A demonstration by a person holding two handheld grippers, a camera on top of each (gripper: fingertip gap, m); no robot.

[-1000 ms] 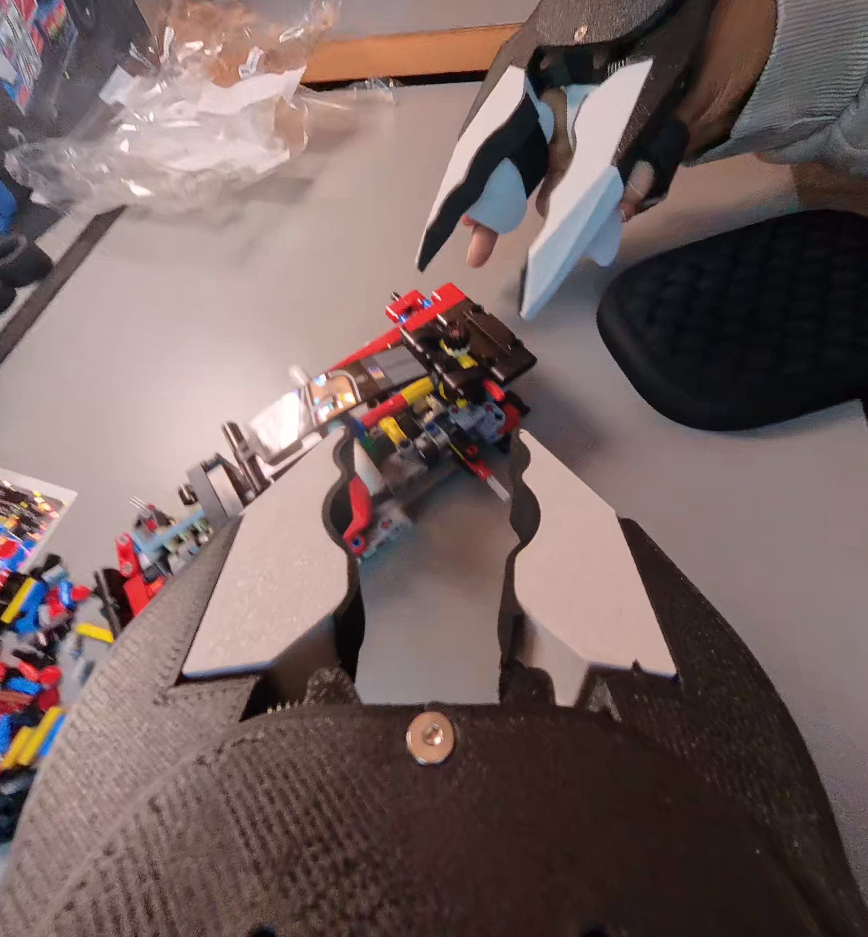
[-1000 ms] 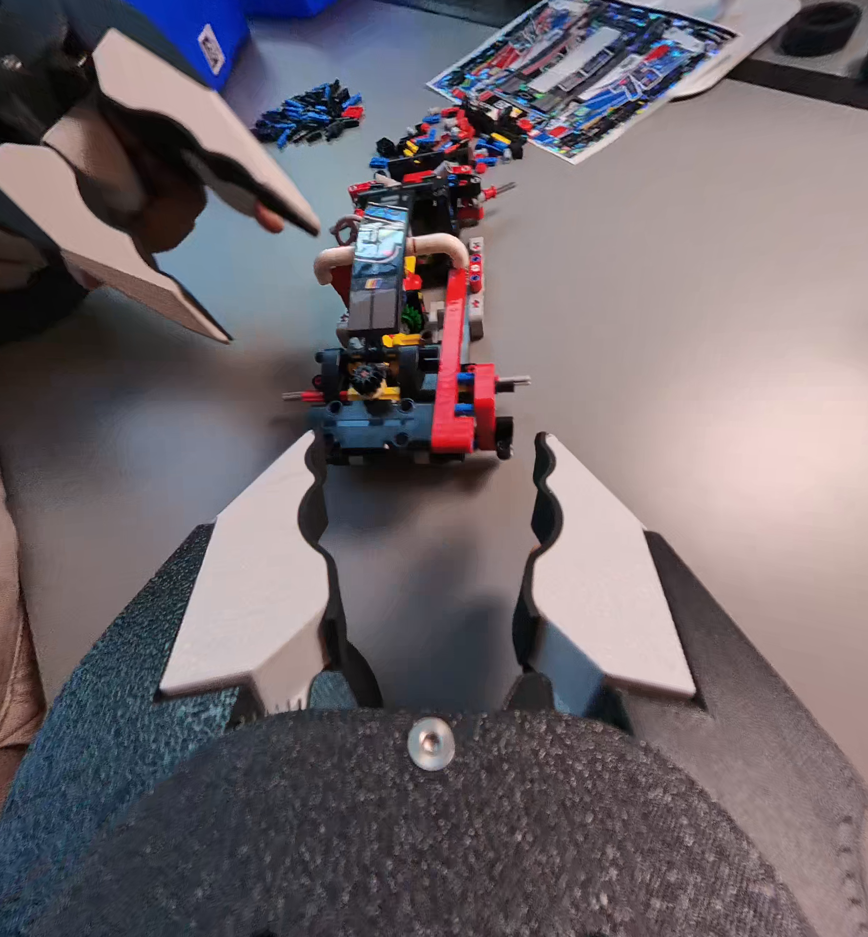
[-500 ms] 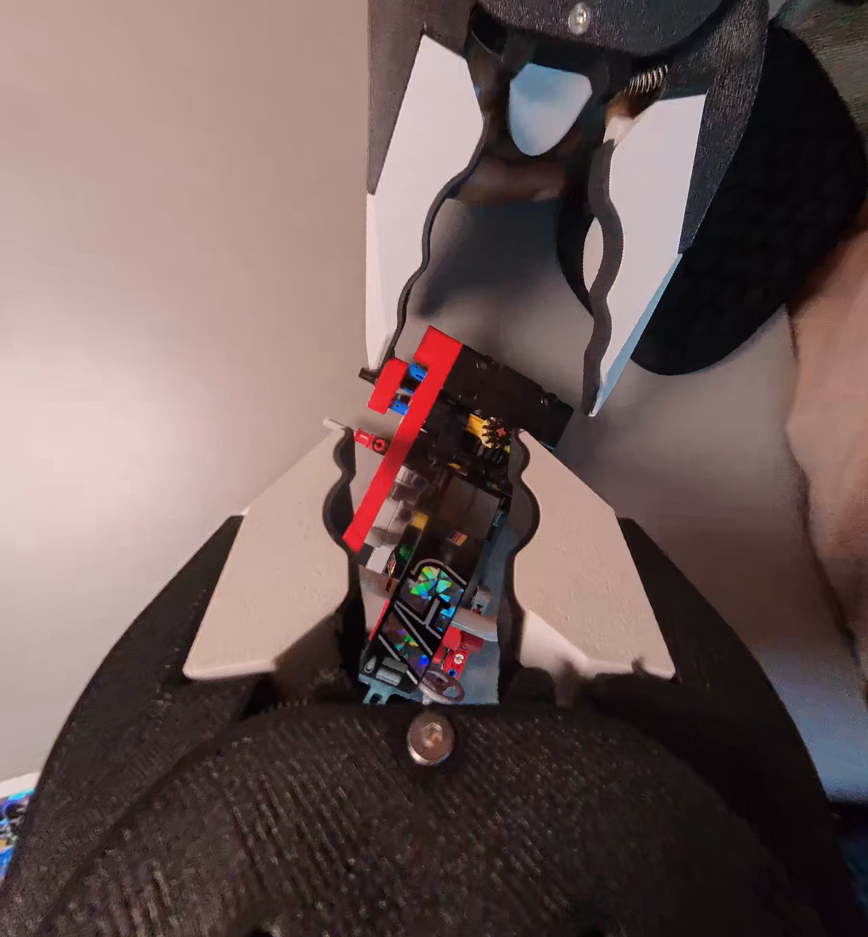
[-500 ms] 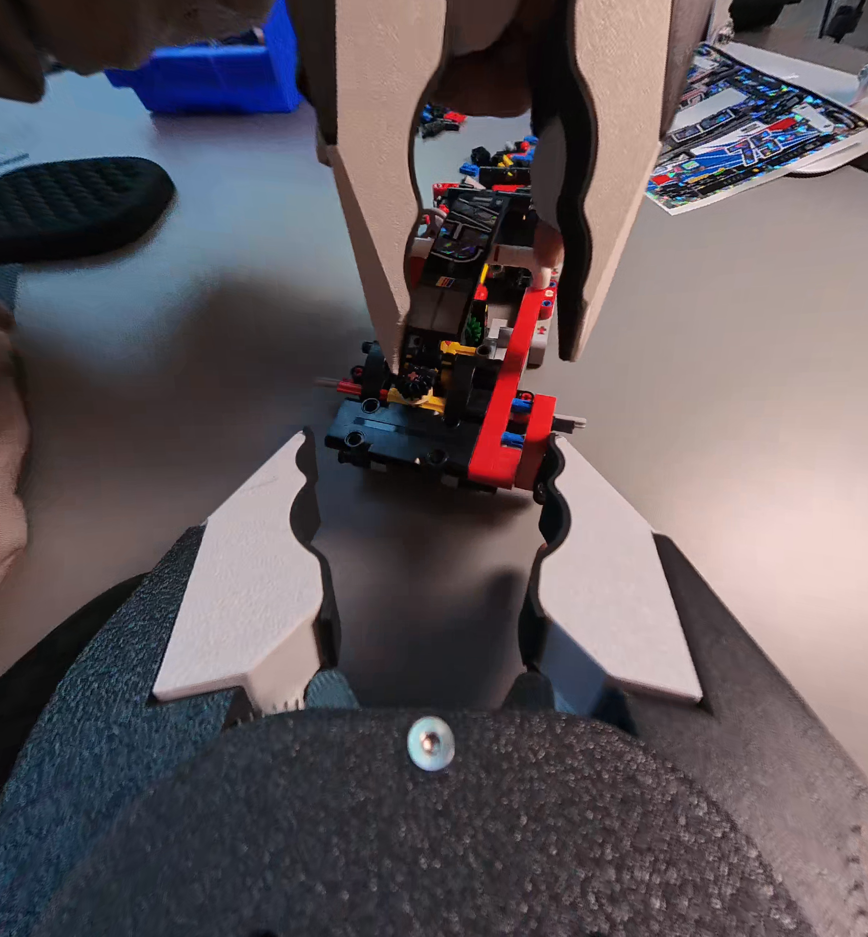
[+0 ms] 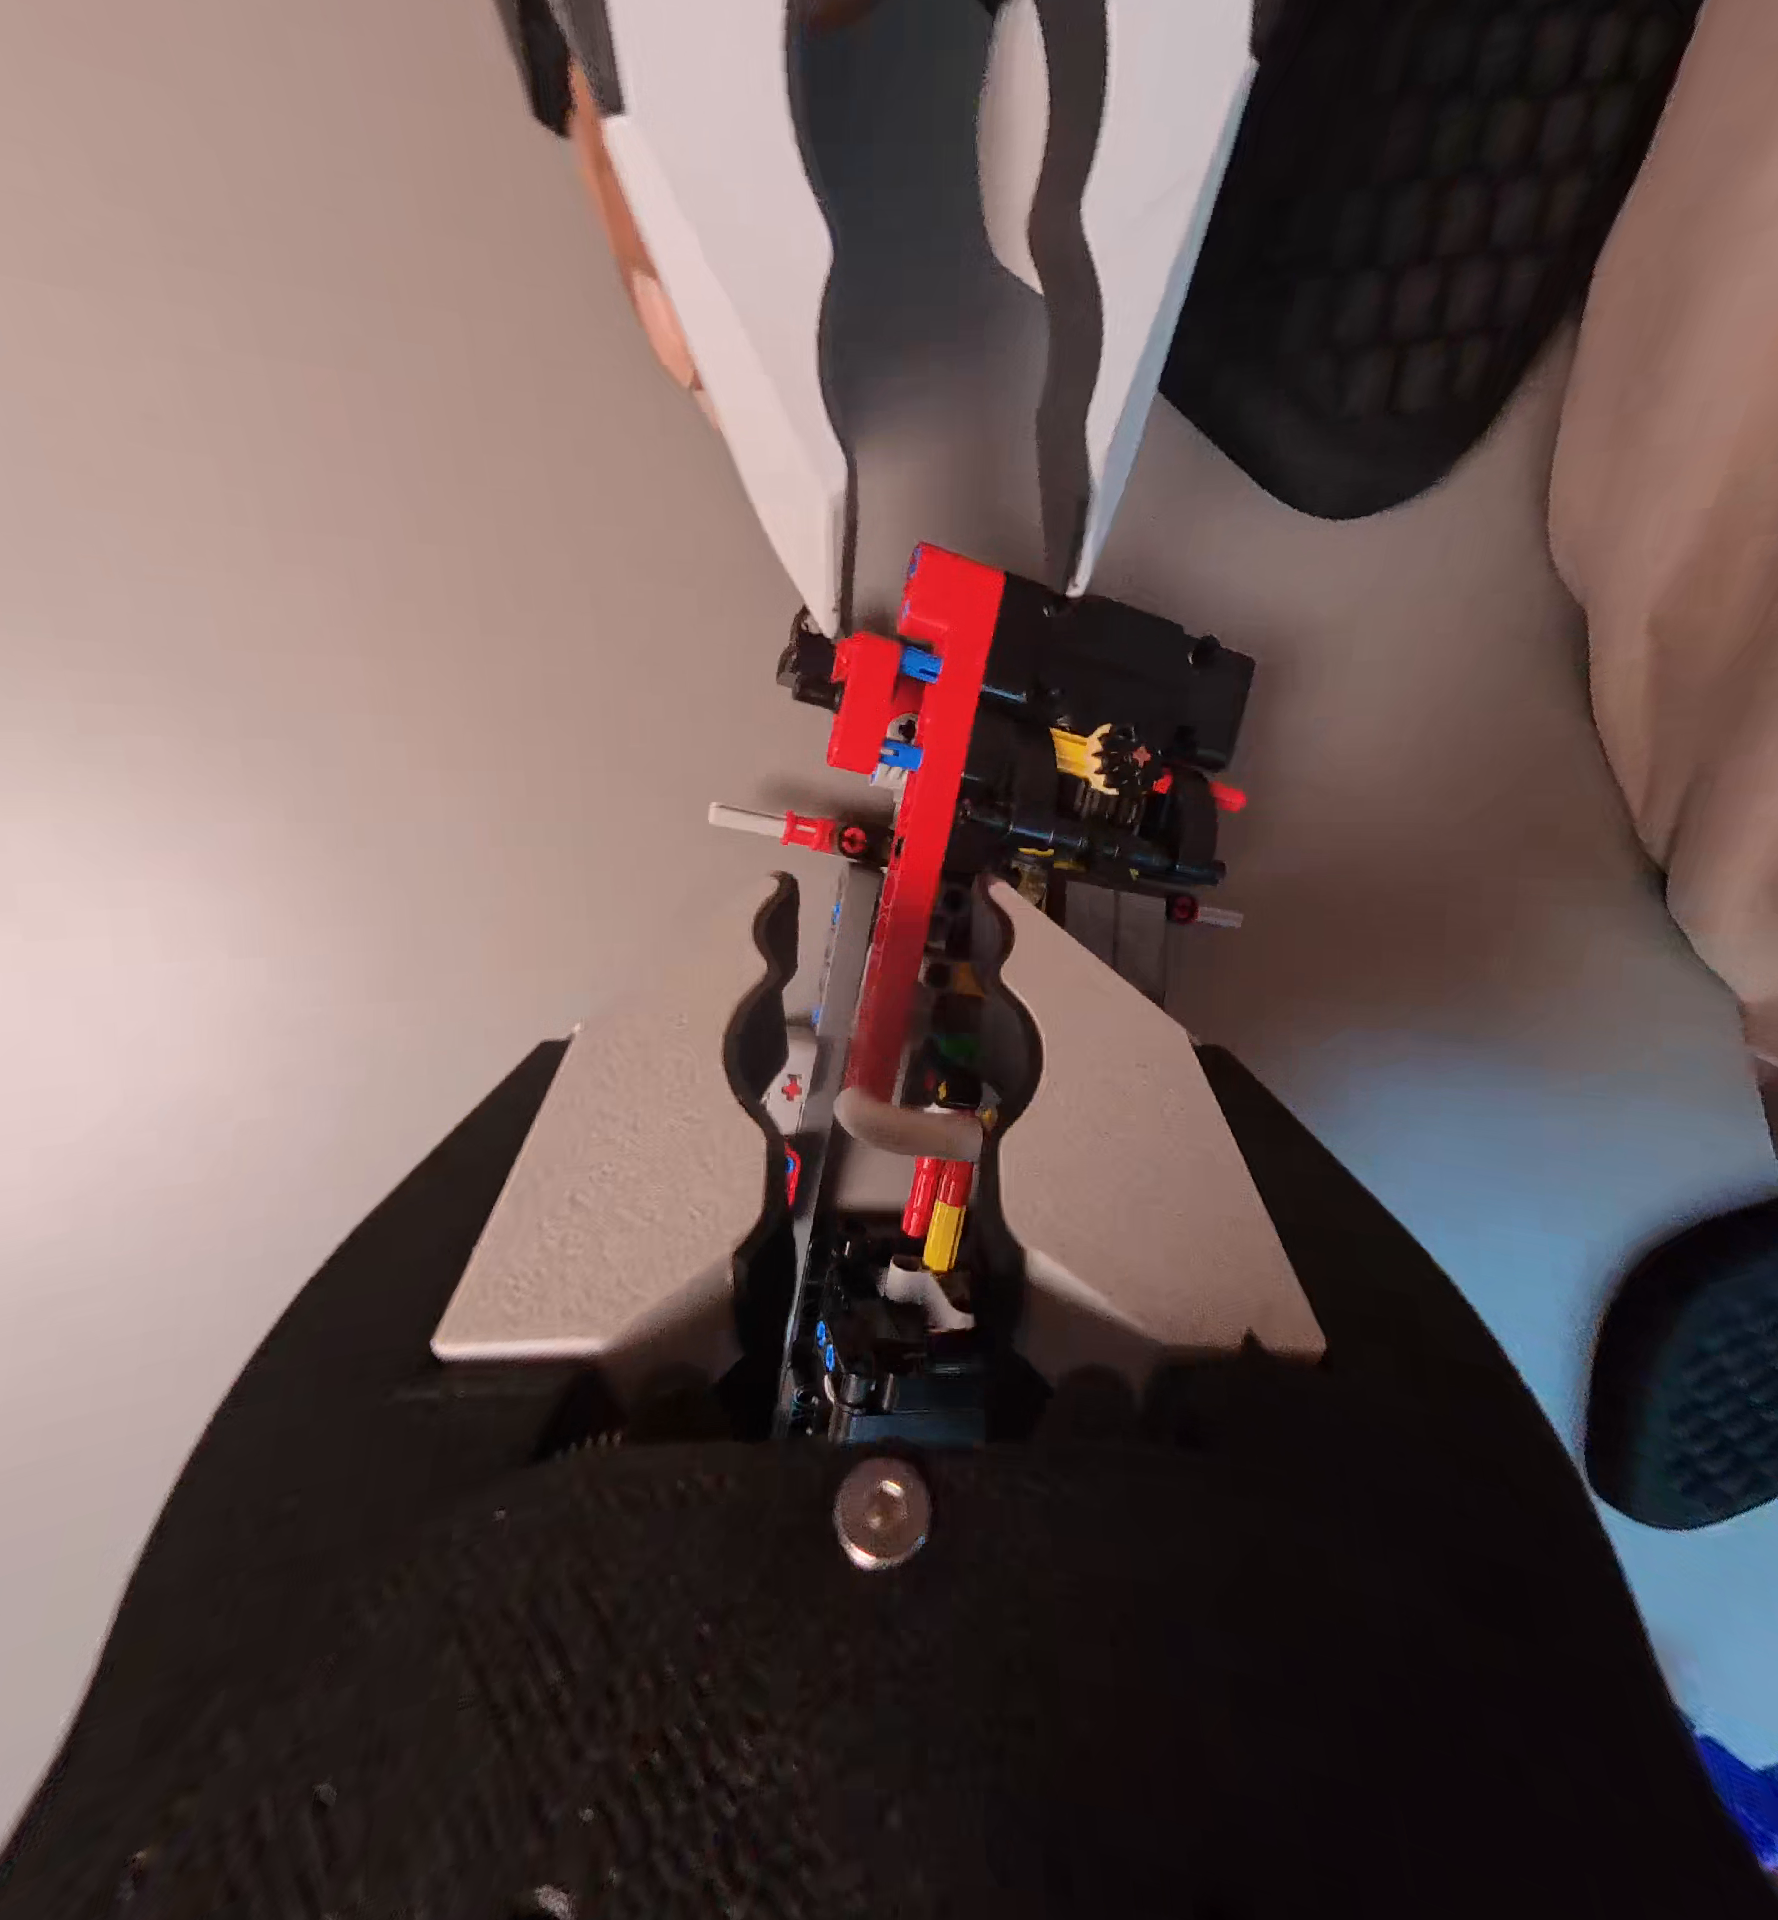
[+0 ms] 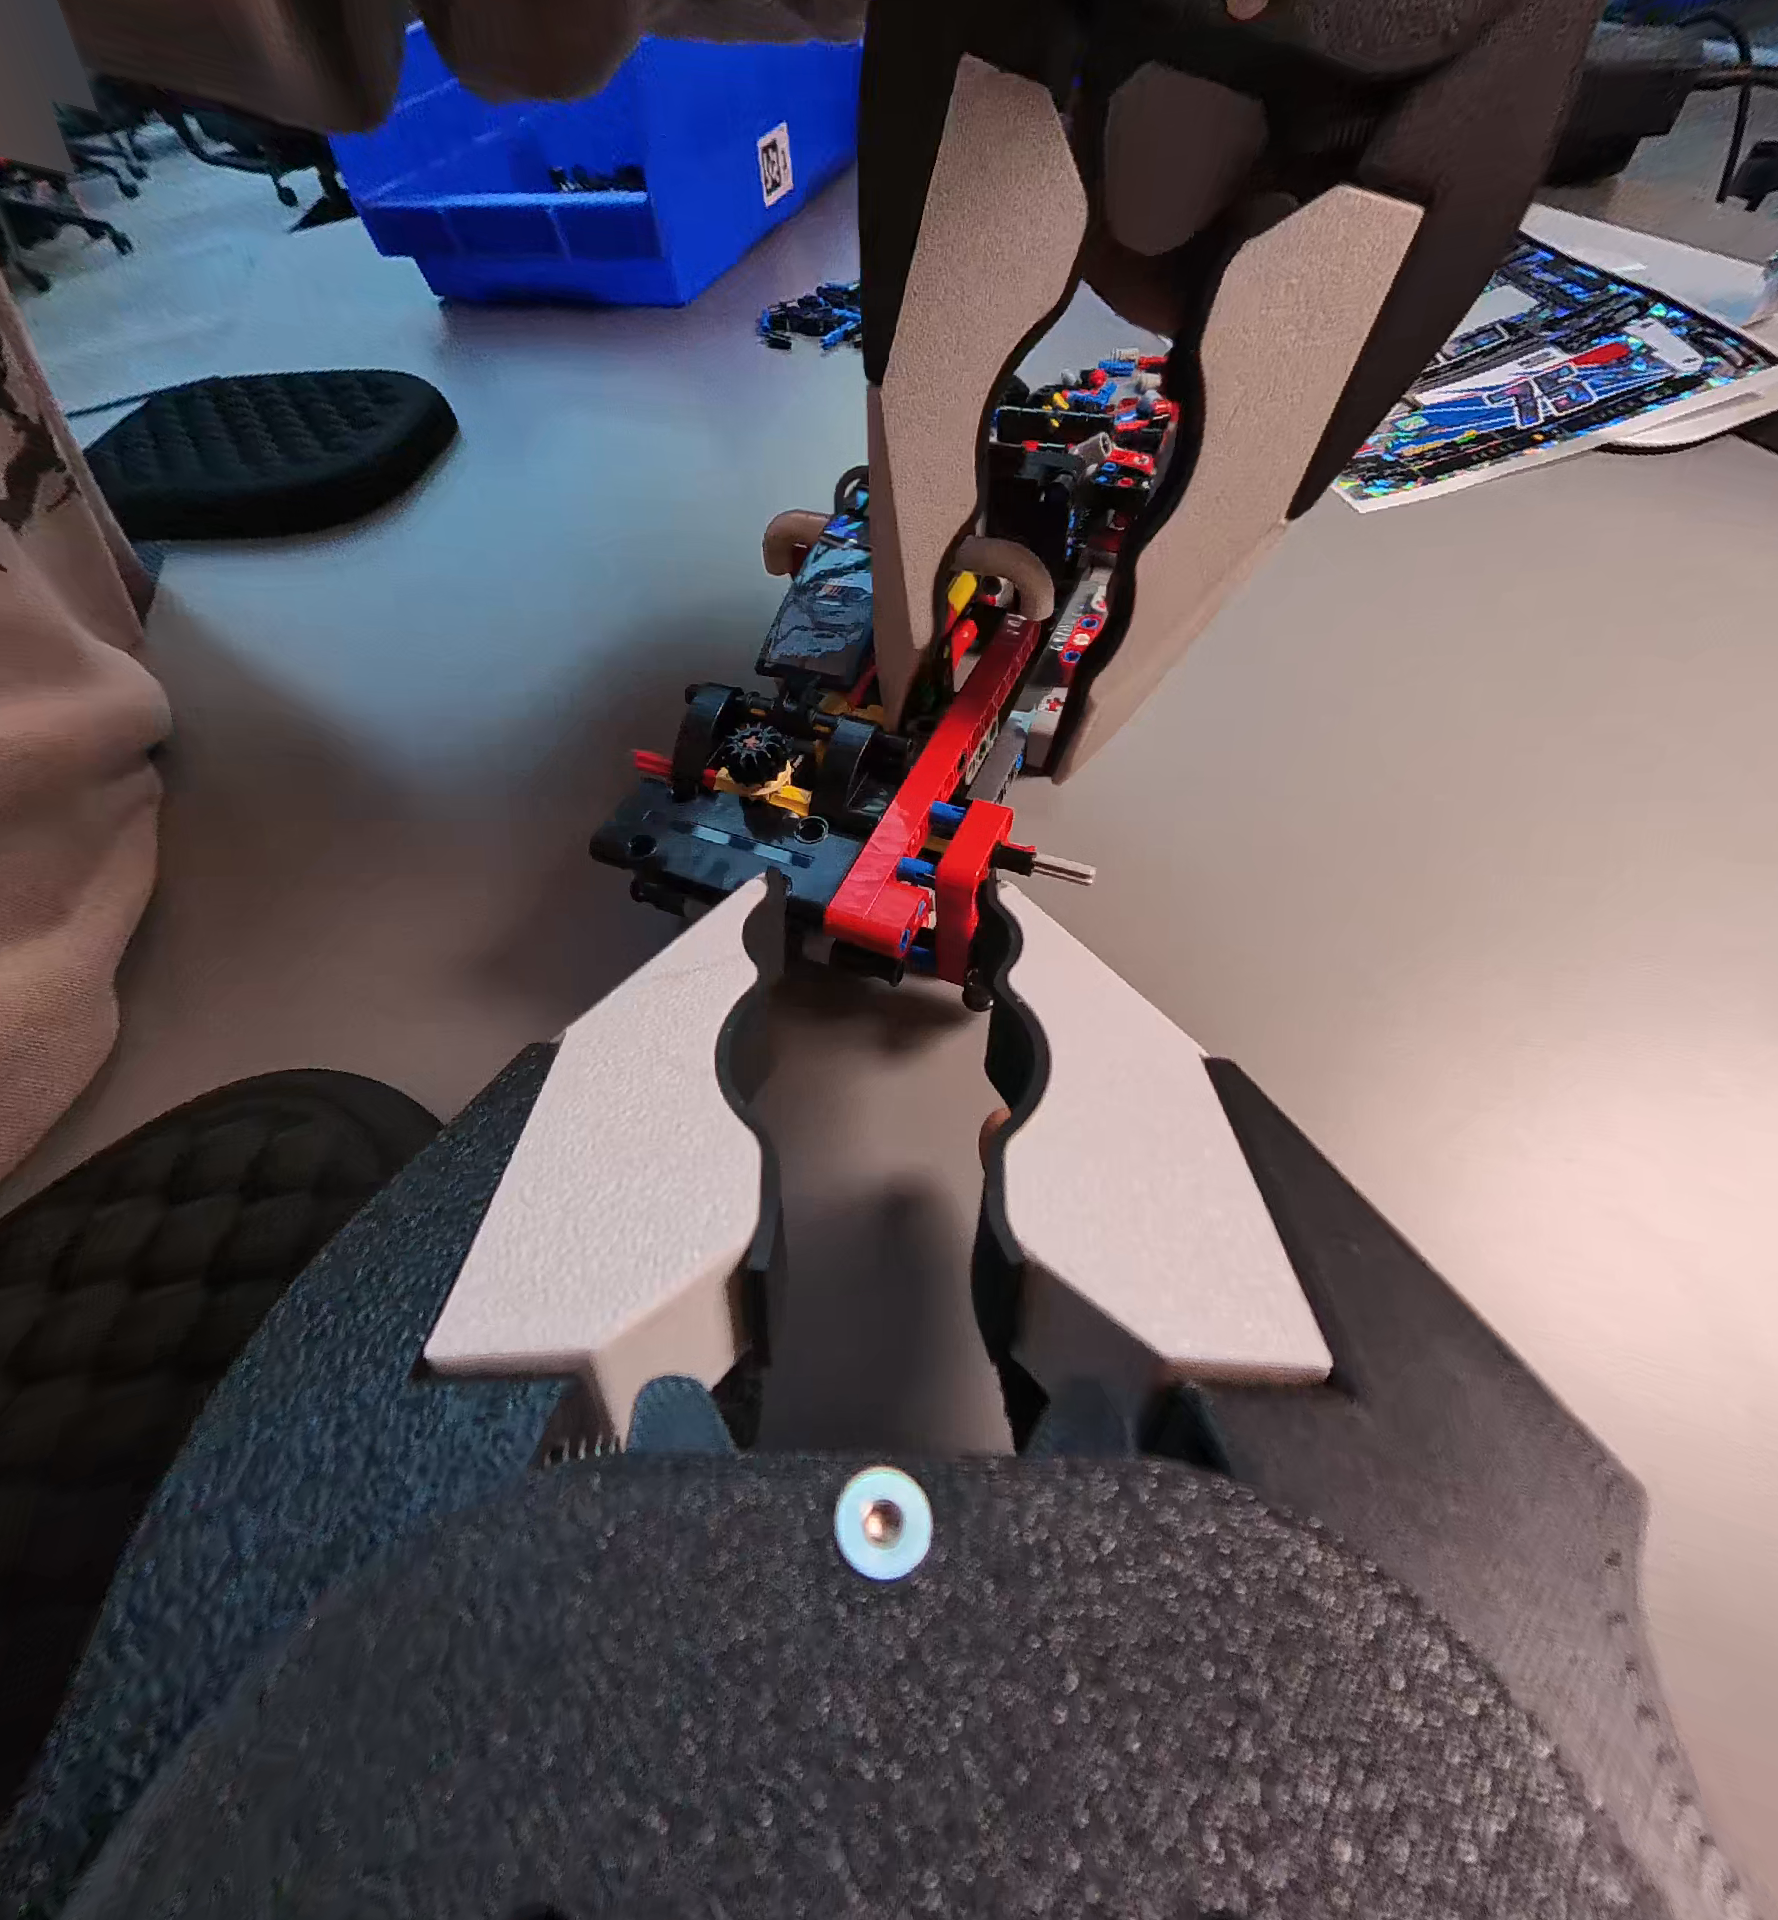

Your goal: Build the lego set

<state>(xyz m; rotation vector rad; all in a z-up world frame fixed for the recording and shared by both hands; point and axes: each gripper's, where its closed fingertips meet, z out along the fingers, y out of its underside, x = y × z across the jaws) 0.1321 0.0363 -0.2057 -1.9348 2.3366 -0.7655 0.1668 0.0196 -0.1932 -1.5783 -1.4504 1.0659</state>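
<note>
The half-built lego chassis (image 6: pixel 864 758) lies on the counter (image 6: pixel 1436 831), the left gripper (image 5: pixel 885 894) clenched around its red side beam. The right gripper (image 6: pixel 880 894), its jaws parted, brackets the near end. Judging by this, the model is being steadied; next, the right must clamp squarely without knocking the axle pin (image 6: pixel 1061 865)

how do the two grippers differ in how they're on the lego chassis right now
The left gripper comes down over the lego chassis's middle, fingers astride the long red beam; the right gripper lies low along the table, at its end. The left reaches deep; the right only has its fingertips at the corner. Both have grey, wavy-edged fingers.
</note>
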